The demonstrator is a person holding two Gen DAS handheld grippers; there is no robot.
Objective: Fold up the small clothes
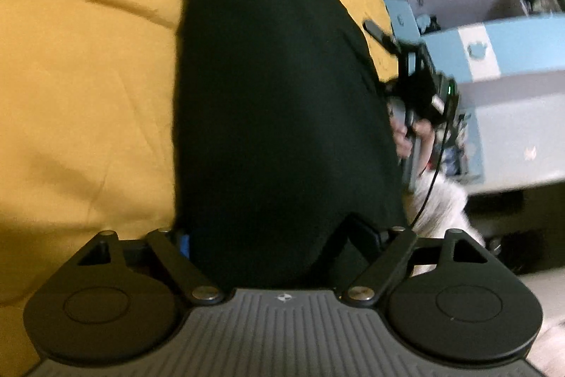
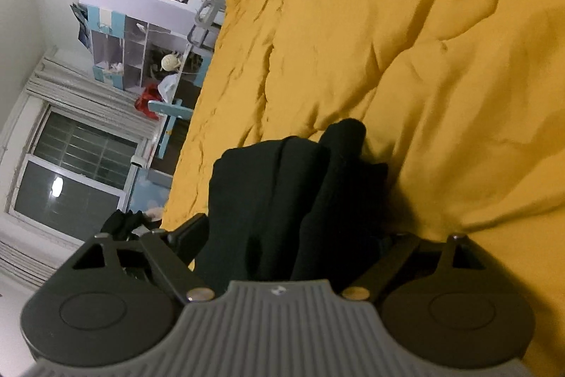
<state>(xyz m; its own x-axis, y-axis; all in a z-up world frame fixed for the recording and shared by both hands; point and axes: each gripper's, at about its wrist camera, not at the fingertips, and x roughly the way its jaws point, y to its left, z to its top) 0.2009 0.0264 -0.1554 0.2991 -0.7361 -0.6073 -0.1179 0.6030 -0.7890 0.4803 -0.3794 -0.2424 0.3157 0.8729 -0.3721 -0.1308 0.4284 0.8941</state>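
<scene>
A black garment lies in a long strip on the yellow quilt and runs down between the wide-spread fingers of my left gripper. The jaws stand open and I see no pad pressing the cloth. The right gripper, held in a person's hand, hovers at the garment's right edge in the left wrist view. In the right wrist view the black garment is bunched in folds between the parted fingers of my right gripper. Its right fingertip is hidden by the cloth.
The yellow quilt covers the bed on all sides of the garment. Past the bed's edge stand a blue and white shelf unit, a window and blue and grey furniture. A white fluffy thing lies beside the bed.
</scene>
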